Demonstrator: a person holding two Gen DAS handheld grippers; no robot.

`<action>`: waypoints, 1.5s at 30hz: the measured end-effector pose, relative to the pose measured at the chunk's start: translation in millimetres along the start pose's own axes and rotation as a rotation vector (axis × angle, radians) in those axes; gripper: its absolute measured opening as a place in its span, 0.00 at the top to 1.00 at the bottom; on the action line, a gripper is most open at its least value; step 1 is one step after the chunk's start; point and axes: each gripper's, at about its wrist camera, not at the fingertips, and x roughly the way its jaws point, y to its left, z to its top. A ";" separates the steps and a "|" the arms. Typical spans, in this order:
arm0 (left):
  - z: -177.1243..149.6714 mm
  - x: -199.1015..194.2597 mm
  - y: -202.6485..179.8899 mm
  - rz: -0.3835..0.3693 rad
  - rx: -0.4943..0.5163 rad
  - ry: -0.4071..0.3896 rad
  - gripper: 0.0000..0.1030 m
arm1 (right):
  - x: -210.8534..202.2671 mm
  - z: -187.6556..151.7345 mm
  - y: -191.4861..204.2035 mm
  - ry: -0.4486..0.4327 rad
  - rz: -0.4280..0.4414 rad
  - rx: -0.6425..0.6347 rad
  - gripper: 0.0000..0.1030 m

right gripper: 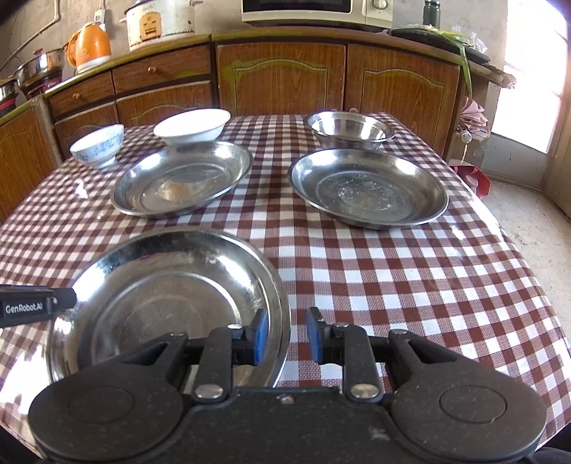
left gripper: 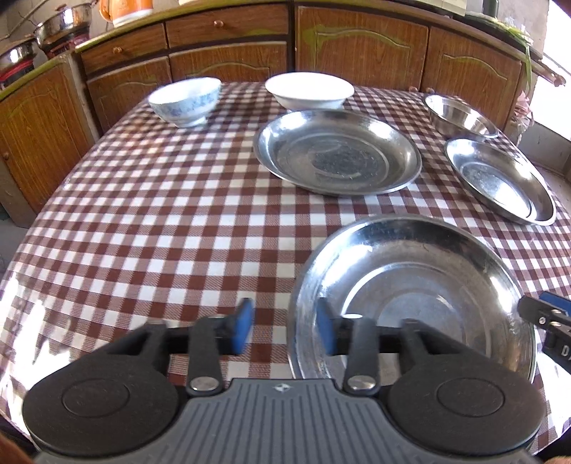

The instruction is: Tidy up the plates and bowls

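Straddling the near plate (left gripper: 421, 285) rim: left tongs (left gripper: 285, 330) stand apart, one pad inside the rim, one outside, not pressing. Right tongs (right gripper: 287, 337) show a narrow gap over the opposite rim, also loose. Plate lies flat on the counter (left gripper: 160, 221) between both tongs. Only the right view shows a microwave (right gripper: 314, 10), rice cooker (right gripper: 160, 23), kettle (right gripper: 91, 48) and "GenRobot.AI" on the left tongs' arm.

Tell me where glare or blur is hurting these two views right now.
Left wrist view: glare on the near plate and tablecloth edge; the left gripper fingers look smeared. Right wrist view: doorway blown out white, cabinets bent by the fisheye.
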 end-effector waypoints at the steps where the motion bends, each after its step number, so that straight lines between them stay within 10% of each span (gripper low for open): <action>1: 0.7 -1.8 0.6 0.001 0.000 -0.004 0.54 | -2.1 1.2 0.1 -0.007 0.001 0.000 0.68; 6: 6.0 -10.0 2.6 -0.002 -0.016 -0.013 0.31 | -10.6 5.6 0.7 -0.031 0.010 -0.002 0.61; 18: 18.7 -29.6 -11.4 -0.060 0.009 -0.064 0.09 | -28.1 16.5 -4.3 -0.081 0.016 0.012 0.53; 45: 54.4 -38.3 -94.6 -0.213 0.189 -0.078 0.00 | -46.8 45.2 -68.9 -0.178 -0.079 0.101 0.23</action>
